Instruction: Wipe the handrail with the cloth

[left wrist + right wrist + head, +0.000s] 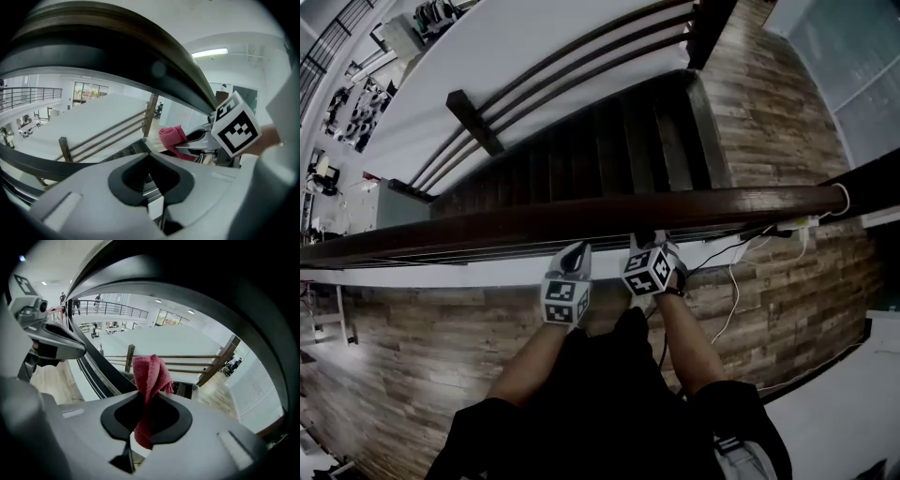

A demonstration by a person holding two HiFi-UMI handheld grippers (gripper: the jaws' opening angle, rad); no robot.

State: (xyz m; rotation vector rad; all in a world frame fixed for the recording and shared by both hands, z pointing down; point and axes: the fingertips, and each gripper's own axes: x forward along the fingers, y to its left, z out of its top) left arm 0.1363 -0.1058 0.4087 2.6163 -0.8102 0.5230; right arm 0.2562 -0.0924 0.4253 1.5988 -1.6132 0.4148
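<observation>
The dark wooden handrail [581, 214] crosses the head view from 9 o'clock to 3 o'clock, with a staircase [609, 141] beyond it toward 12. Both grippers point up at the rail from its 6 o'clock side. The left gripper [575, 255] has its jaws together on nothing. The right gripper [652, 242], at its 3 o'clock, is clamped on a folded red cloth [149, 380], which stands up above the jaws just under the rail. A white cable [733, 281] trails across the plank floor at 4 o'clock.
</observation>
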